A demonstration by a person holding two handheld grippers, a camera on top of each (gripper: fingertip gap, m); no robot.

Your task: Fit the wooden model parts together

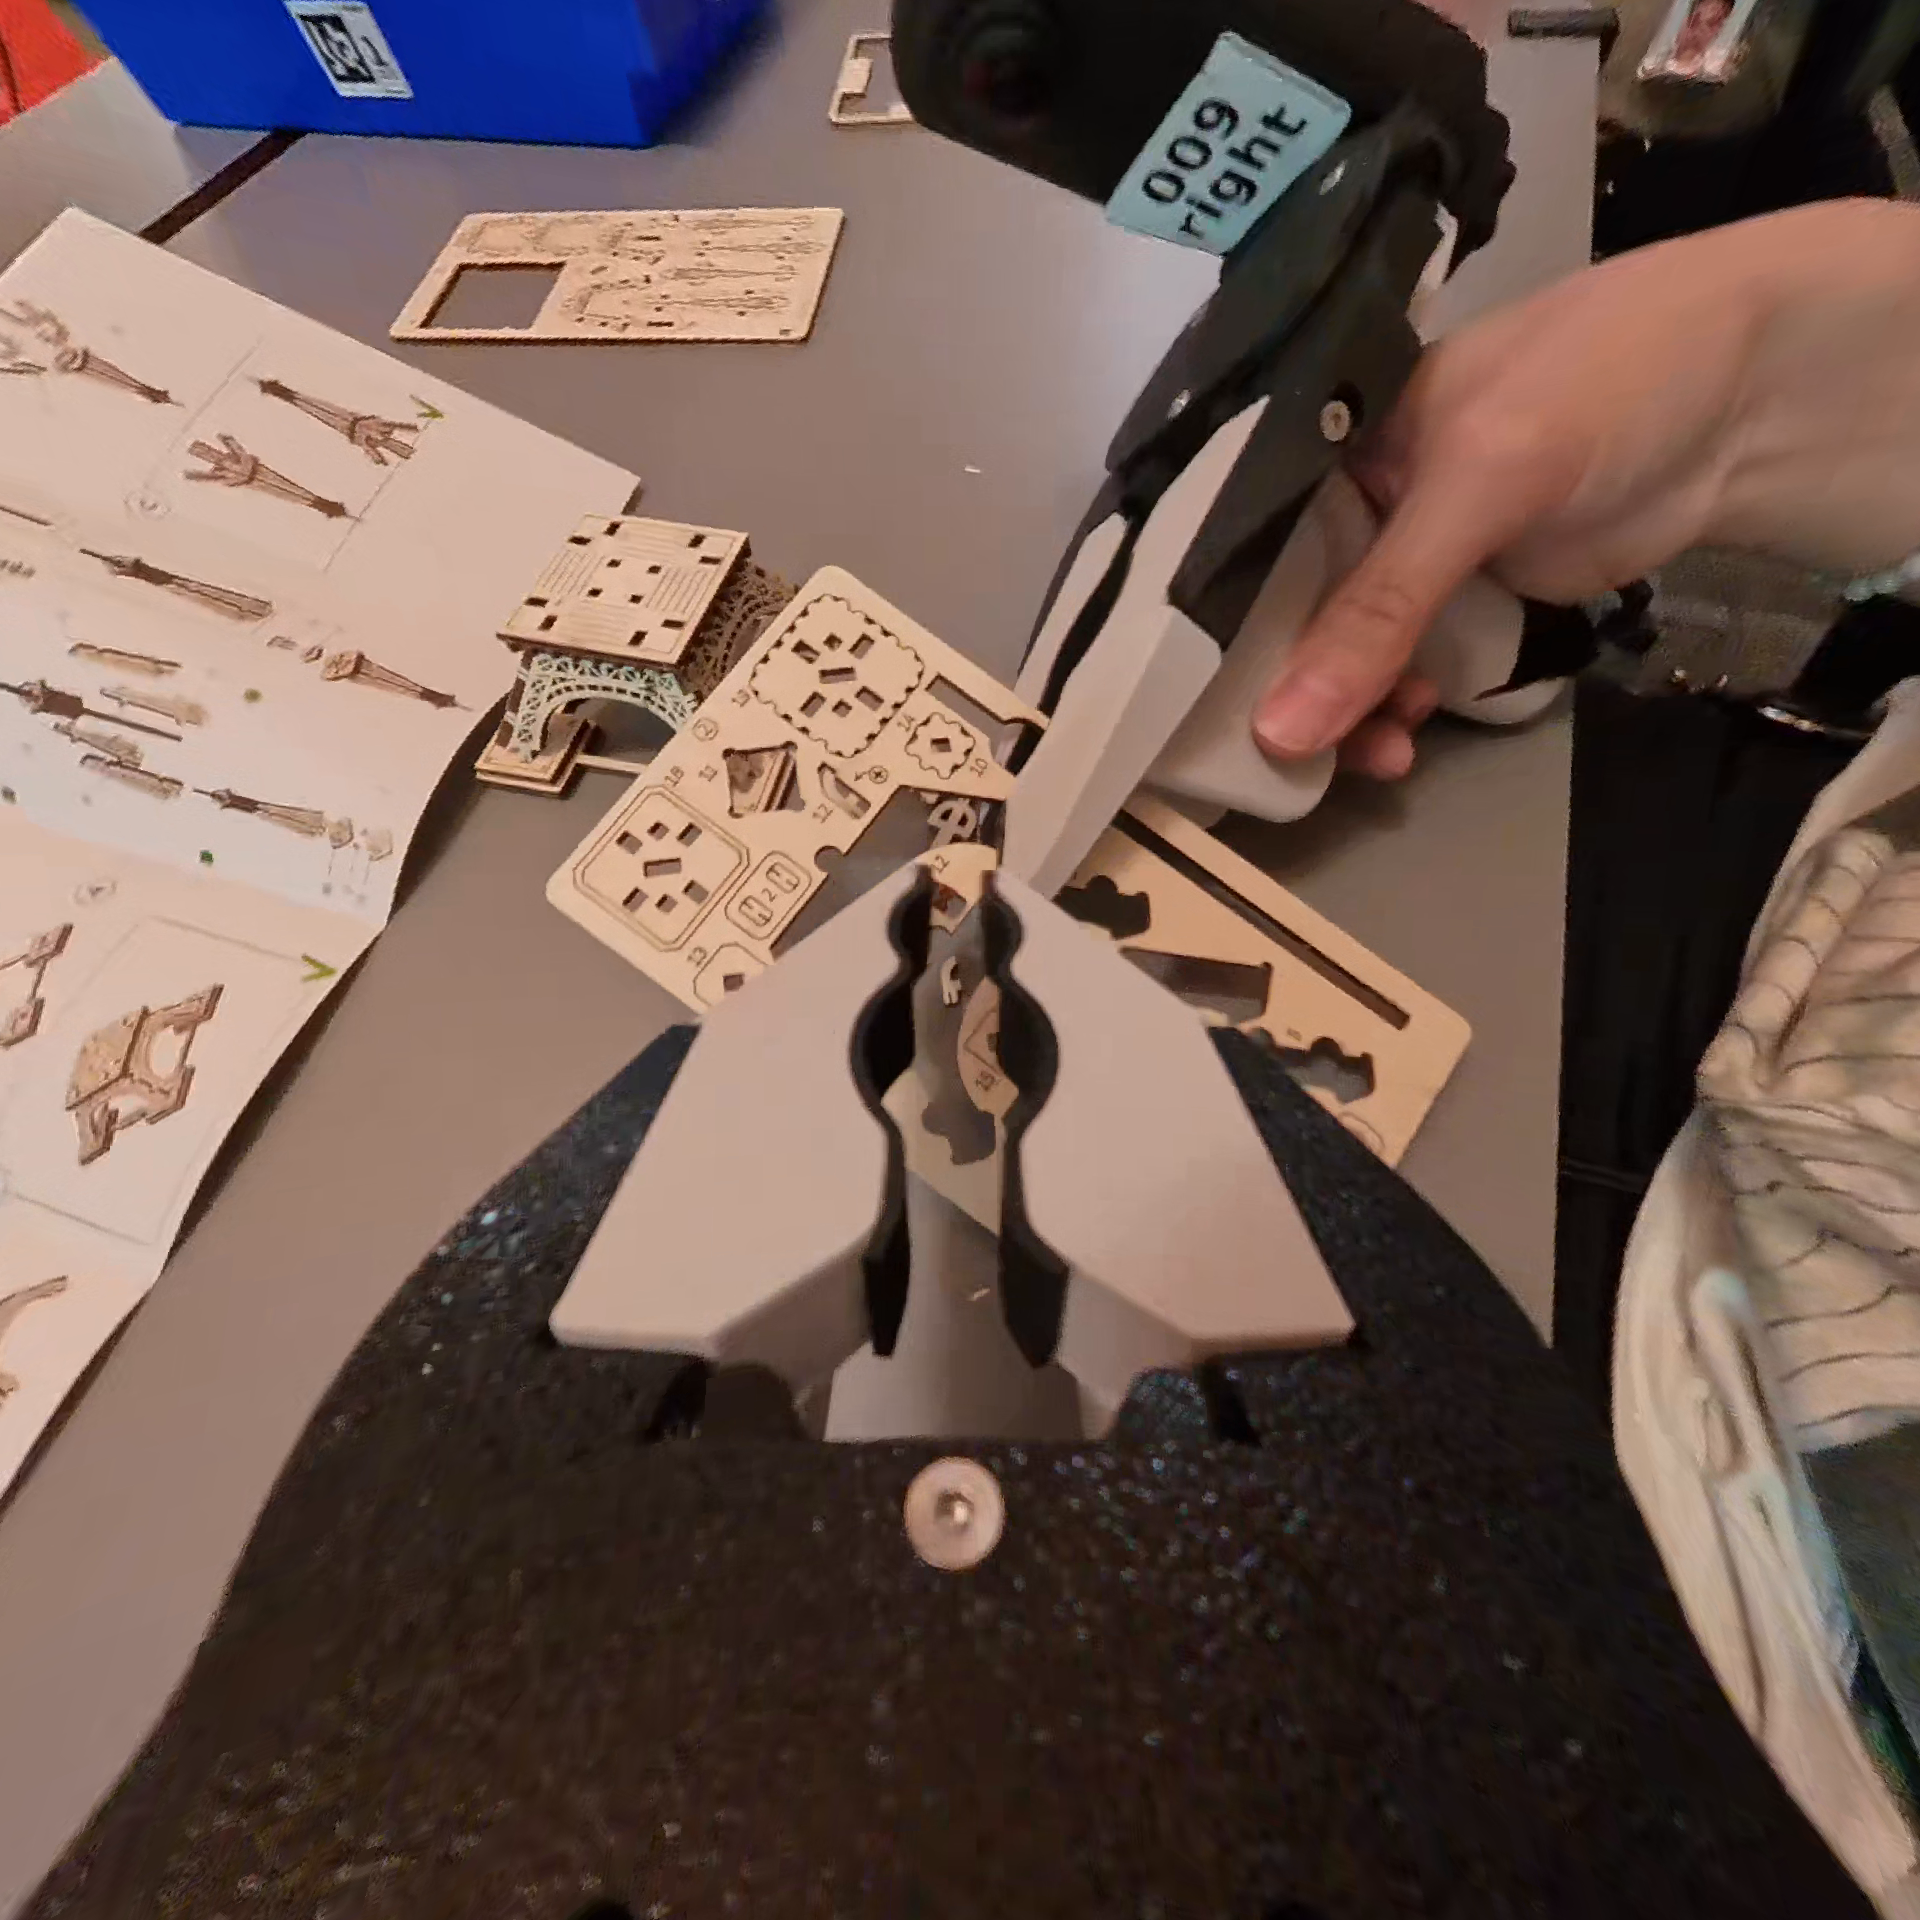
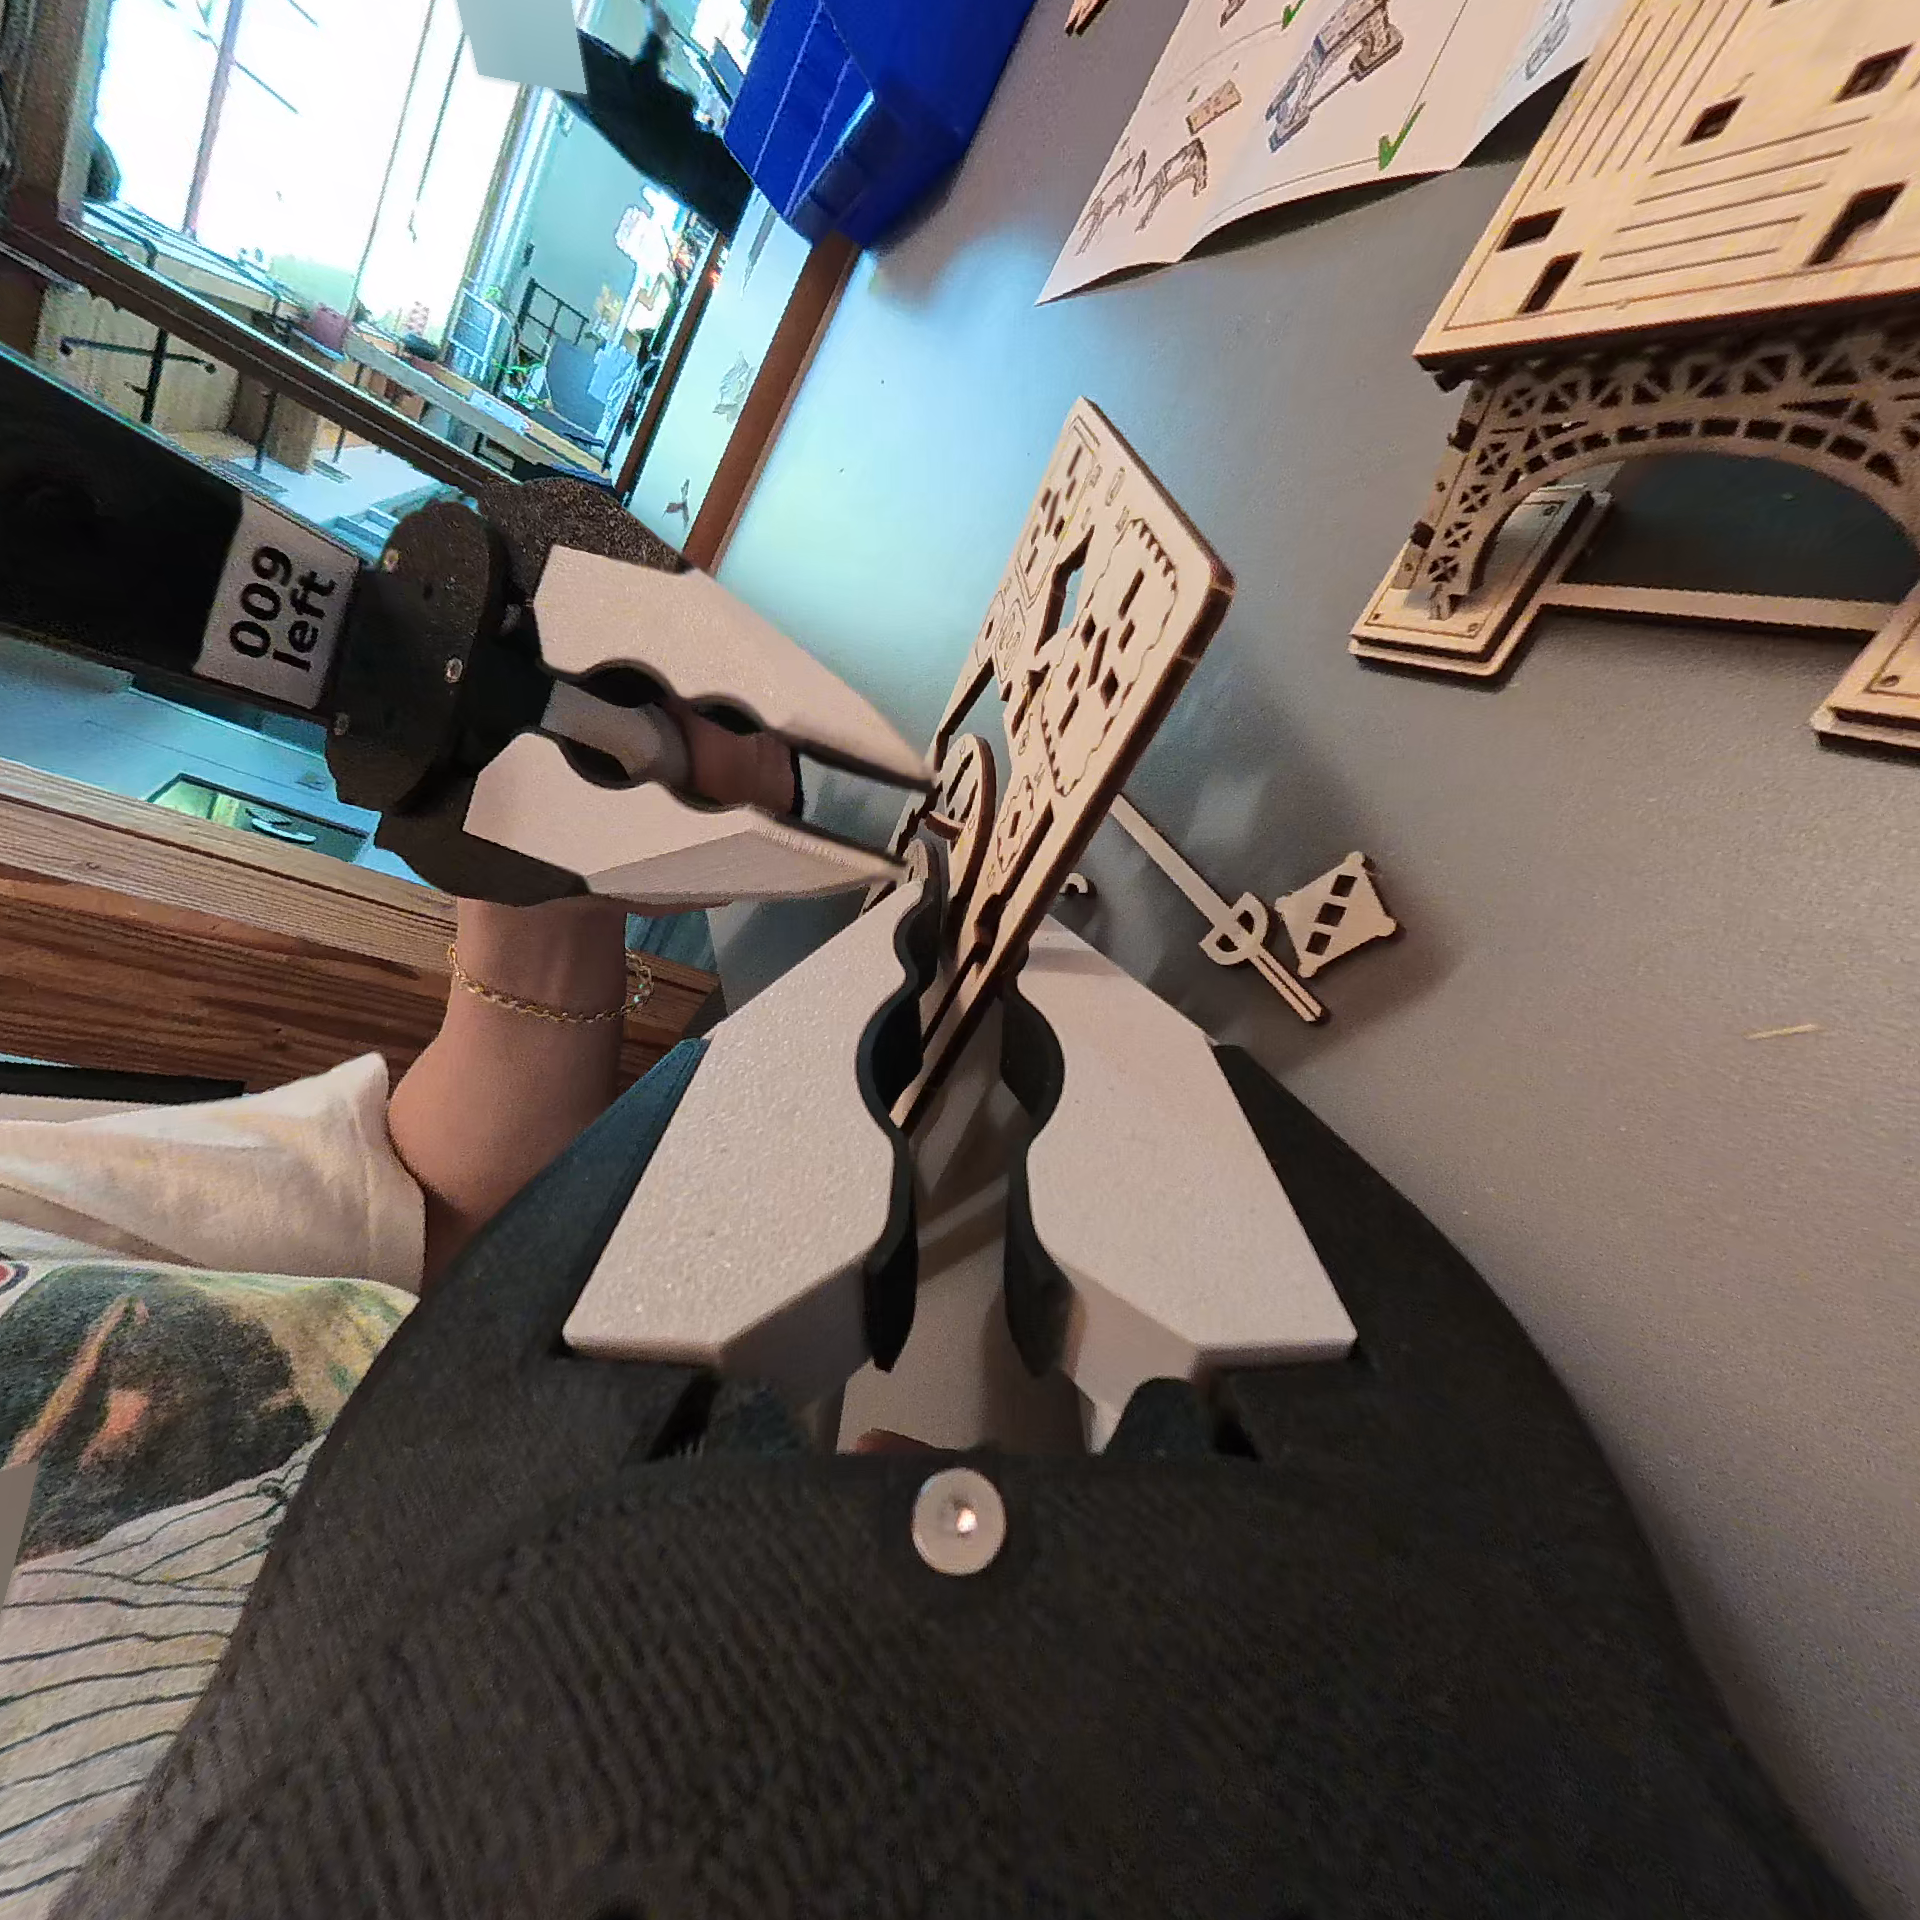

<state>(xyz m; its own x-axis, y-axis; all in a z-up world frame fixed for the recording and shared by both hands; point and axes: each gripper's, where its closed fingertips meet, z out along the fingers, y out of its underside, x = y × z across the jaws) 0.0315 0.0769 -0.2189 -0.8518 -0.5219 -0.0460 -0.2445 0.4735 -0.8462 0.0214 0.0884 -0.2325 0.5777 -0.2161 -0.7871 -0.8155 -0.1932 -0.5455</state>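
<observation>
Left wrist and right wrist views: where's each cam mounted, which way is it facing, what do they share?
Left wrist view: on the left claw, looking along its fingers down at the grey table; shows the right claw, the hand holding it, a sleeve.
Right wrist view: on the right claw, rolled sideways, low across the table; shows the left claw, a braceleted wrist.
Shared: the wooden sheet both claws are shut on, arched tower base, instruction sheet, blue box.
</observation>
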